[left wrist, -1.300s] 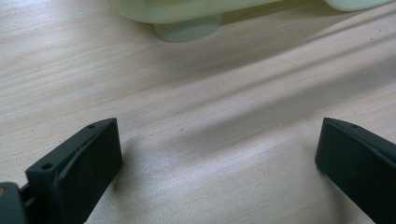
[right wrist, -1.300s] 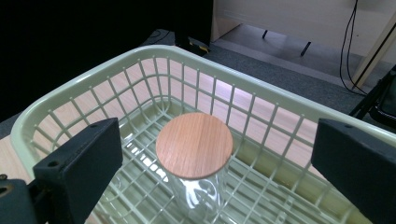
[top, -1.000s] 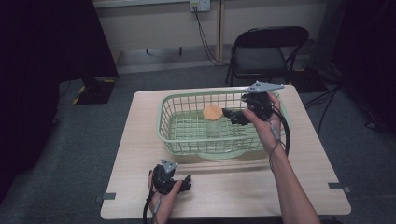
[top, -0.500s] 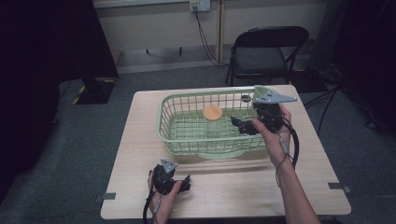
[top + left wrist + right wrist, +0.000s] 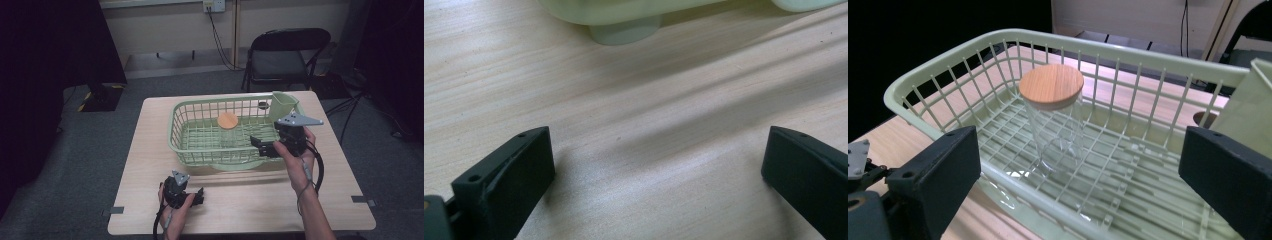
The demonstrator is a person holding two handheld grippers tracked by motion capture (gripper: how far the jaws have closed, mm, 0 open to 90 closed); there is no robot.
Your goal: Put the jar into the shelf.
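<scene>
At the near edge of the bench [image 5: 150,150], around 7 o'clock, the left hand-held gripper [image 5: 197,196] rests low on the wood with its jaws wide apart and nothing between them. Farther in, at about 3 o'clock, the right hand-held gripper [image 5: 260,145] is at the basket's right end, also wide open and empty. In the middle of the green basket [image 5: 172,142] a clear glass jar [image 5: 1055,130] stands upright with a round wooden lid [image 5: 228,120]. At the basket's far right corner, near 1 o'clock, is a green cup [image 5: 283,104]. Behind the bench stands a dark folding chair [image 5: 285,55].
</scene>
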